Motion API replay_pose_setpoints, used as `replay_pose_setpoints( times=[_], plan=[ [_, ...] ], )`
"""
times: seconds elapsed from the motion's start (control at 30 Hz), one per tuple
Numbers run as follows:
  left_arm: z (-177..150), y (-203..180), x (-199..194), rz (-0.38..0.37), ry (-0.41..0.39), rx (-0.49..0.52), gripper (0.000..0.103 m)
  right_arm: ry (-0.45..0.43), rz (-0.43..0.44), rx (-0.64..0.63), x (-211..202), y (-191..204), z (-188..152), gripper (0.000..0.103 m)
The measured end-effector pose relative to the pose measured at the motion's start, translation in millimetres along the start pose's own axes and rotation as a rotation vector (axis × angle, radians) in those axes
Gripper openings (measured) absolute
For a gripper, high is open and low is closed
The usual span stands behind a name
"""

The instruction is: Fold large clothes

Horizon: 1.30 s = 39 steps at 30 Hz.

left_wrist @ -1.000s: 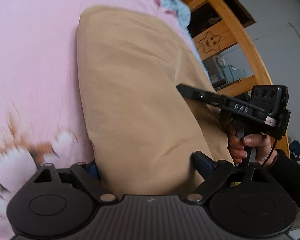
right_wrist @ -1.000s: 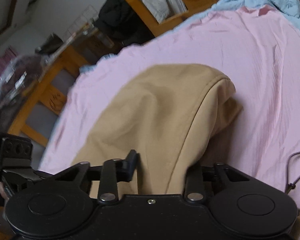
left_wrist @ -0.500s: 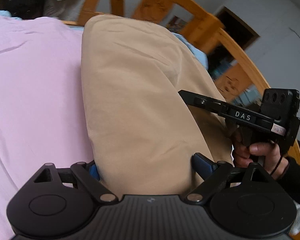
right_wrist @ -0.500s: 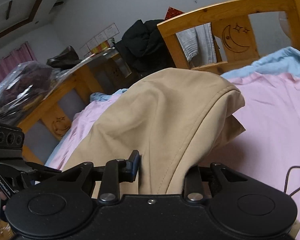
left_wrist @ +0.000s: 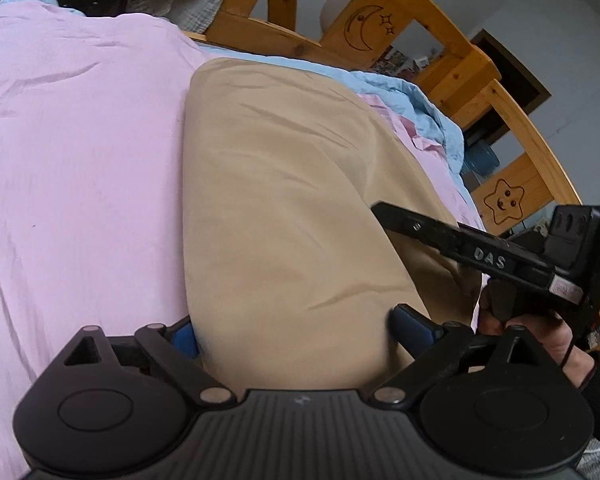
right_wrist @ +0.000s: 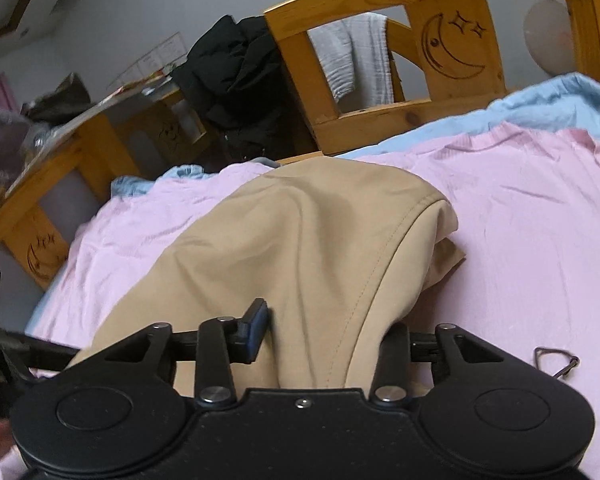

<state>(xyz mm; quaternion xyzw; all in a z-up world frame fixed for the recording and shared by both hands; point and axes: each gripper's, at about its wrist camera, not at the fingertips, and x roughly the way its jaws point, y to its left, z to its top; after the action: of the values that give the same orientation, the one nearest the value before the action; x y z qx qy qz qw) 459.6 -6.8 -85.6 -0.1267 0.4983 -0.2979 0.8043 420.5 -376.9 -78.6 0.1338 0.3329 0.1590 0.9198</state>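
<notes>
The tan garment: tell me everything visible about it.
The tan garment is plain, smooth woven-looking cloth, folded over, with a stitched seam curving down its right side in the right wrist view. It lies on the pink sheet, its far end near the wooden bed frame. Its near edge sits between the fingers of the left tool and the right tool, whose jaws have just been opening.

Open pink sheet (left_wrist: pixel 80 160) on my left, nothing on it to catch on. Tan garment (left_wrist: pixel 292 200) fills the middle lane. Wooden bed frame (left_wrist: pixel 432 32) walls off the far edge and right side. My right gripper (left_wrist: pixel 384 216) crowds the right flank. Small cord loop (right_wrist: pixel 556 360) lies on the sheet at right.
</notes>
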Motion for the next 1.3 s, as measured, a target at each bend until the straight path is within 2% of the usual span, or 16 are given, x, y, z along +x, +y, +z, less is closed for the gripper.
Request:
replay_pose_setpoints(
  times=[0.07, 0.13, 0.3, 0.47, 0.6, 0.73, 0.87, 0.97, 1.13, 1.3],
  plan=[
    [0, -4, -2, 0.032, -0.014, -0.011, 0.100, 0.005, -0.011, -0.030, -3, 3, 0, 0.055],
    [-4, -9, -5, 0.070, -0.033, -0.016, 0.100, 0.008, -0.018, -0.056, -9, 7, -2, 0.068],
    [-11, -24, -24, 0.138, -0.098, -0.017, 0.100, -0.007, -0.052, -0.091, -28, 16, -3, 0.080],
    [-21, -50, -59, 0.192, -0.227, 0.051, 0.102, -0.051, -0.089, -0.092, -56, 21, 1, 0.086],
    [-33, -68, -85, 0.220, -0.358, 0.051, 0.102, -0.112, -0.094, -0.088, -86, 30, 1, 0.101],
    [-50, -78, -108, 0.262, -0.454, 0.043, 0.102, -0.150, -0.088, -0.103, -114, 45, -9, 0.102],
    [-69, -91, -128, 0.296, -0.516, 0.105, 0.102, -0.221, -0.088, -0.139, -144, 67, -25, 0.102],
    [-85, -98, -139, 0.313, -0.536, 0.140, 0.102, -0.280, -0.122, -0.148, -164, 83, -42, 0.102],
    [-113, -102, -150, 0.330, -0.560, 0.143, 0.102, -0.375, -0.179, -0.167, -192, 101, -70, 0.102],
    [-138, -106, -152, 0.391, -0.581, 0.159, 0.102, -0.440, -0.245, -0.176, -213, 109, -94, 0.102]
  ],
)
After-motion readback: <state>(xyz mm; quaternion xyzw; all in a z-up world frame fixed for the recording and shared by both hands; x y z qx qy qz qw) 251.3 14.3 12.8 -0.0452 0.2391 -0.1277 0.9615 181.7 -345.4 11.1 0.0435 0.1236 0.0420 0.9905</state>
